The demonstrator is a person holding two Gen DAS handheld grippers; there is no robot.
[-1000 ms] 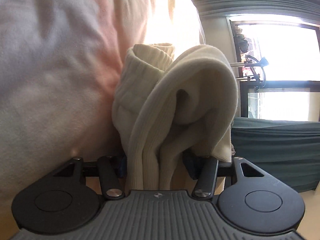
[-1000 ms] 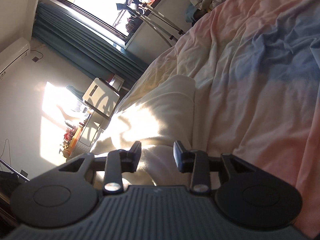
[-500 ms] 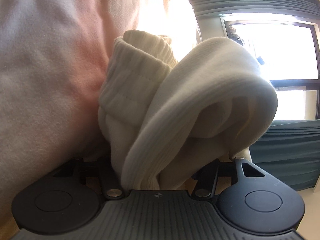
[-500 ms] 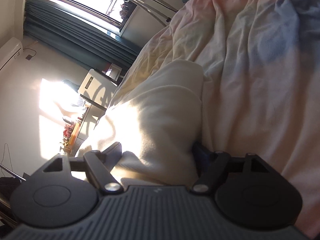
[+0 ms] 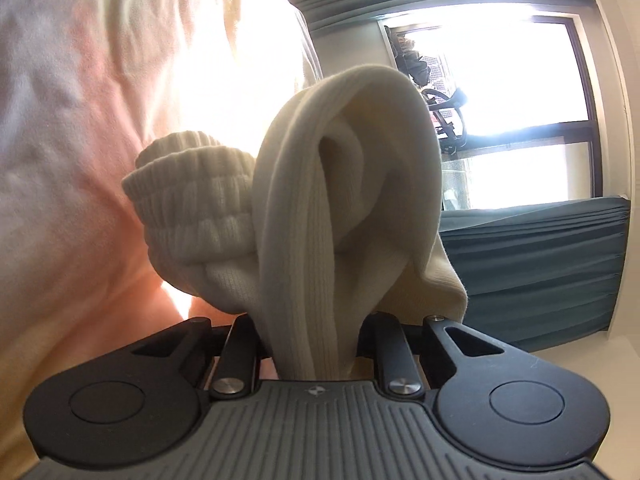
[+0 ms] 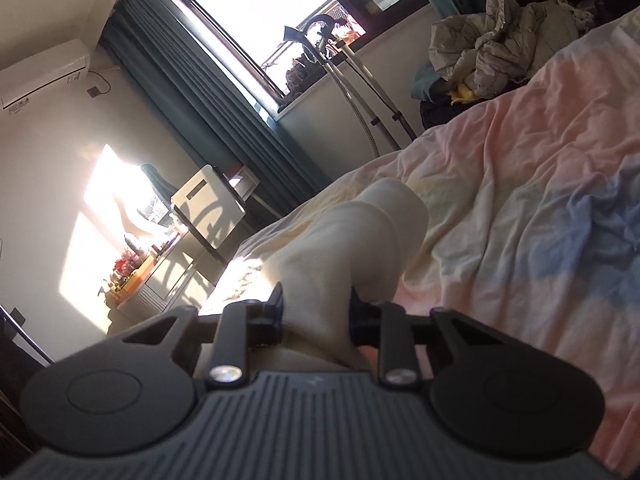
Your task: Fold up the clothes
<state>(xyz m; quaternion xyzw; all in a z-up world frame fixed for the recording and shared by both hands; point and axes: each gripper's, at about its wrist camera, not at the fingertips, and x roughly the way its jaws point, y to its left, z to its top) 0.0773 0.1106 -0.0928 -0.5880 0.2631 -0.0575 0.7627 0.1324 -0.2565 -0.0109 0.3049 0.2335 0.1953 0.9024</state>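
Observation:
A cream ribbed sock (image 5: 320,208) bunches up between my left gripper's (image 5: 310,334) jaws, which are shut on it; its elastic cuff (image 5: 192,200) folds out to the left. In the right wrist view the same cream sock (image 6: 360,240) lies over the pastel bedsheet (image 6: 540,200), and my right gripper (image 6: 316,312) is shut on its near end. The fingertips of both grippers are partly hidden by the fabric.
The pink, yellow and blue sheet (image 5: 100,140) fills the left wrist view's left side. A heap of crumpled clothes (image 6: 504,40) lies at the bed's far end. Teal curtains (image 6: 208,120), a window, a white appliance (image 6: 208,208) and a lamp stand (image 6: 360,92) stand beyond the bed.
My right gripper moved onto the sock's end, opened wide, then closed on it. The left gripper kept its hold while the sock shifted and its cuff swung left.

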